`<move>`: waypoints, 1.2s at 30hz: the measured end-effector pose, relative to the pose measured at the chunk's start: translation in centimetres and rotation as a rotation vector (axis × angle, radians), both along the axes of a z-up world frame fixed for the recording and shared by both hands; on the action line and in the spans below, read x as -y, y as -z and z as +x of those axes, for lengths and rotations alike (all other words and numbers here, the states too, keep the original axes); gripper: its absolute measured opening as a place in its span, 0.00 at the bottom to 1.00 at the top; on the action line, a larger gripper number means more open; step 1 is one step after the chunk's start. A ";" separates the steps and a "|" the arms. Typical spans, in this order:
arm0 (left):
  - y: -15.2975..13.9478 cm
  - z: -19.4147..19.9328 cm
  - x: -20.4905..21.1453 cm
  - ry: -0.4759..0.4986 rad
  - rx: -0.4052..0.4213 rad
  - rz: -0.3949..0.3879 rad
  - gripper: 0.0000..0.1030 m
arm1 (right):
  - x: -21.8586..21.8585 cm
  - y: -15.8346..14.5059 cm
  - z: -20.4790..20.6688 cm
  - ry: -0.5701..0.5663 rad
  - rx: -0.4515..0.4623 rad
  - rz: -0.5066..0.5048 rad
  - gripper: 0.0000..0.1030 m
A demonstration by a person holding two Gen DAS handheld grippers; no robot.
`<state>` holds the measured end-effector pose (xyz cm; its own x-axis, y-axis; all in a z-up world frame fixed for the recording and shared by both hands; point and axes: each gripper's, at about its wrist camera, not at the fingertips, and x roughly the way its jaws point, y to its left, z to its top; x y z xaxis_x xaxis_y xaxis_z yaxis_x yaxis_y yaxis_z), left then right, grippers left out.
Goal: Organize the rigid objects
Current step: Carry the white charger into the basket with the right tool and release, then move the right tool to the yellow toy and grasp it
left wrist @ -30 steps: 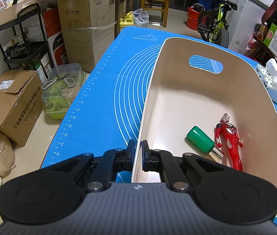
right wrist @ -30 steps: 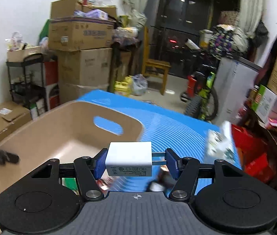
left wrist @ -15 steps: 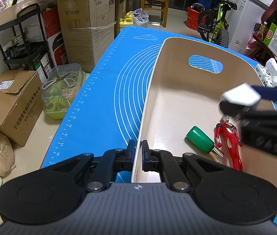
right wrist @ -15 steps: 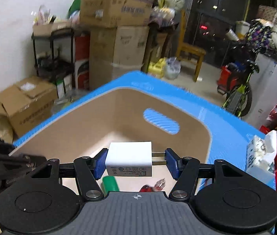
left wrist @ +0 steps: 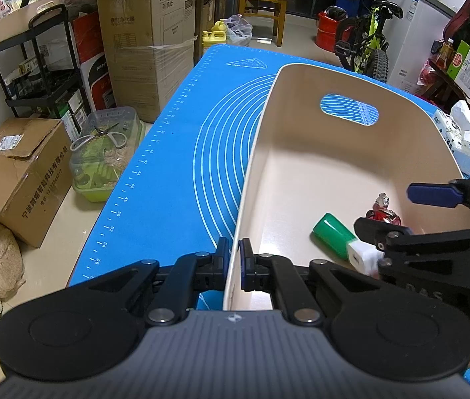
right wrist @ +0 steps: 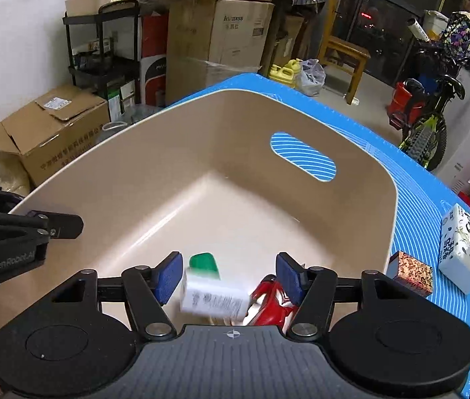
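A beige bin [left wrist: 301, 173] stands on the blue mat [left wrist: 175, 166]. My left gripper [left wrist: 232, 257] is shut on the bin's near wall. My right gripper [right wrist: 230, 276] is open over the bin [right wrist: 201, 153]; it also shows in the left wrist view [left wrist: 401, 212]. A white charger [right wrist: 213, 299], blurred, is loose between and below its fingers, falling into the bin; it shows in the left wrist view [left wrist: 362, 257] too. A green bottle [left wrist: 332, 234] and a red toy figure [left wrist: 382, 209] lie on the bin floor.
A patterned small box [right wrist: 412, 274] and a tissue pack [right wrist: 464, 252] sit on the mat to the right of the bin. Cardboard boxes [left wrist: 148, 33], a black shelf [left wrist: 35, 76] and a bicycle [left wrist: 367, 30] stand around the table.
My right gripper moved over the bin, lowered, and opened; the white charger left its fingers and is dropping. My left gripper stayed shut on the bin wall.
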<state>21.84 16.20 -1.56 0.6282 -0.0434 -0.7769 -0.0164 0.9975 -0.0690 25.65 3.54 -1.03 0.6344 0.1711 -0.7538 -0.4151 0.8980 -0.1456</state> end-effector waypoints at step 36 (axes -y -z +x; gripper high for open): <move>-0.2 -0.1 -0.6 0.008 -0.005 0.002 0.08 | 18.5 4.9 -6.1 0.480 -0.107 0.124 0.75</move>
